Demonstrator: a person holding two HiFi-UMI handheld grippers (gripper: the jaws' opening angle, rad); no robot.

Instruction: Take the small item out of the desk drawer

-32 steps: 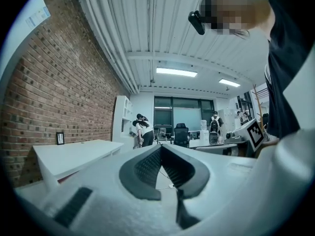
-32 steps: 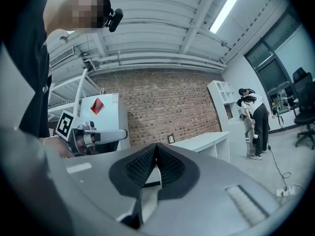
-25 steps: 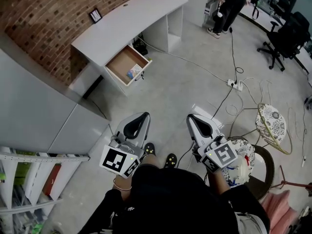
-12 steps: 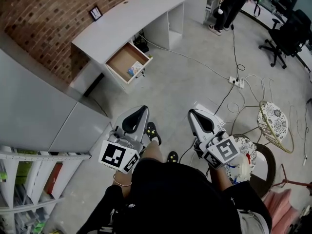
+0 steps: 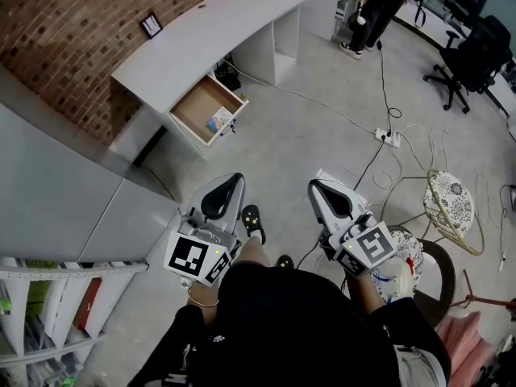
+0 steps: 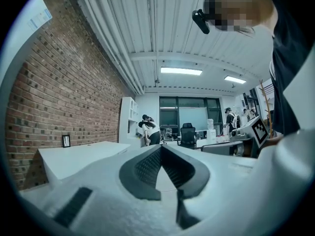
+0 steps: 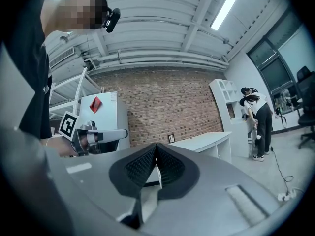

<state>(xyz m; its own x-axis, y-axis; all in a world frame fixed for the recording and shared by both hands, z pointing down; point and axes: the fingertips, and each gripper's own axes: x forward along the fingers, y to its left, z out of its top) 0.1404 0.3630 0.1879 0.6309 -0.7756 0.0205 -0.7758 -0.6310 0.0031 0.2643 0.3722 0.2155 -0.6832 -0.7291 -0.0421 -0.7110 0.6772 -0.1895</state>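
Left gripper and right gripper both pinched shut, nothing held. Open drawer sticks out past the desk edge with the small item inside. Open floor in between.

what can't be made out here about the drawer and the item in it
- Head view: the small blue-and-white item in the open wood-lined desk drawer is too small to identify.
- Both gripper views: the drawer is hidden behind the left gripper and right gripper bodies.
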